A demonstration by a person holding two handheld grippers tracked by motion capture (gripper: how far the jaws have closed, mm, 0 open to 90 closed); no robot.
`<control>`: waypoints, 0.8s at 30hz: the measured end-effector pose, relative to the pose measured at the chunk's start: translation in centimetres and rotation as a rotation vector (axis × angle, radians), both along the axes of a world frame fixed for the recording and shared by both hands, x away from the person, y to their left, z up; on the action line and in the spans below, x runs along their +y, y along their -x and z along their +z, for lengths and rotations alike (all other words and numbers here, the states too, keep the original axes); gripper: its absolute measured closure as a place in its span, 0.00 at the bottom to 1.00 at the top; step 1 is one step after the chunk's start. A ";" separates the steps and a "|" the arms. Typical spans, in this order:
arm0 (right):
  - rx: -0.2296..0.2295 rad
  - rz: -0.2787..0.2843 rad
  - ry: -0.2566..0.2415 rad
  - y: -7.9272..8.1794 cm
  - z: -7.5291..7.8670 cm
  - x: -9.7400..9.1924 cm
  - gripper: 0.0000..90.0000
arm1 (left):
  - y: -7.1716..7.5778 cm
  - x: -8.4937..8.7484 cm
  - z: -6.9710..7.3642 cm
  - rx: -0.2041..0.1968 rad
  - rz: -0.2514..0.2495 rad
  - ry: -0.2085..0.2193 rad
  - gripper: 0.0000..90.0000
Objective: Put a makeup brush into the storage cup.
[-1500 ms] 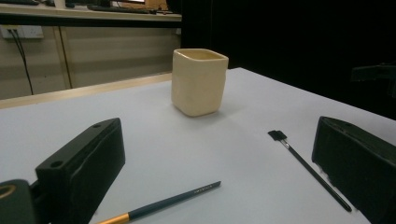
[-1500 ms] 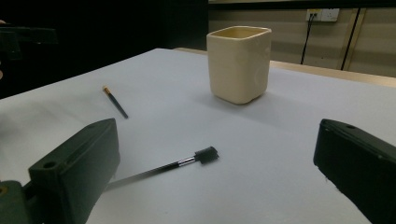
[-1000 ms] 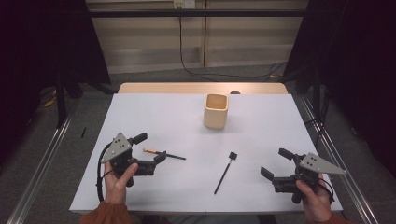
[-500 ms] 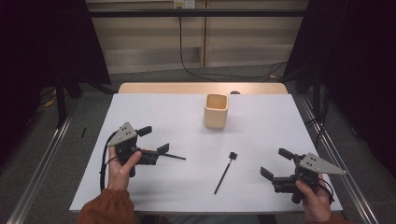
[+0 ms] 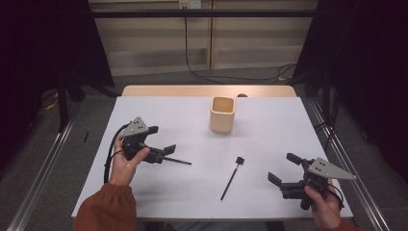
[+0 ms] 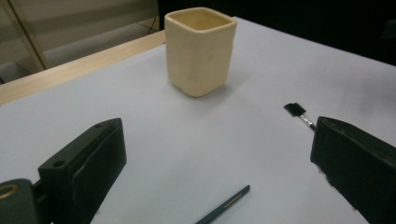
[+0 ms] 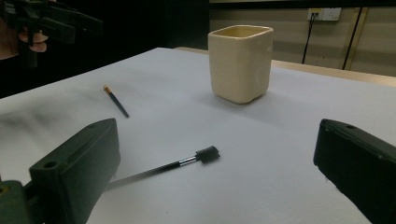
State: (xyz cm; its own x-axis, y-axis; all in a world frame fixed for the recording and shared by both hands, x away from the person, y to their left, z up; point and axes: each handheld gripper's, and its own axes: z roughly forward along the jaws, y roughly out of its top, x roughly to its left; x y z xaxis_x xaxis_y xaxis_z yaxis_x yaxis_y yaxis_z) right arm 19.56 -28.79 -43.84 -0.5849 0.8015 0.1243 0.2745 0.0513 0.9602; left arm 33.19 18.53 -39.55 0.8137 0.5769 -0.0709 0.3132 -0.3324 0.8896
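The white desk (image 5: 269,130) spans the middle of the high view. A cream cup (image 5: 222,114) stands upper centre. The left tool (image 5: 156,144), left of centre, hovers released over a dark pencil (image 5: 178,160). The right tool (image 5: 285,169), lower right, is released too. A black brush (image 5: 231,177) lies lower centre, between them.
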 end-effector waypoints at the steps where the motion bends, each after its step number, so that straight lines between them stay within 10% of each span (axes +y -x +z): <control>1: 0.002 0.002 0.002 0.0 0.0 0.0 0.00 | -0.1 0.0 0.0 0.004 0.001 -0.023 0.04; 17: 0.015 0.003 -0.017 -0.1 -0.1 0.0 0.00 | -0.5 -1.4 -1.3 0.193 -0.137 -0.321 0.06; 24: 0.015 0.007 -0.012 -0.2 -0.1 0.0 0.00 | -1.1 -0.9 -1.7 0.229 -0.140 -0.368 0.06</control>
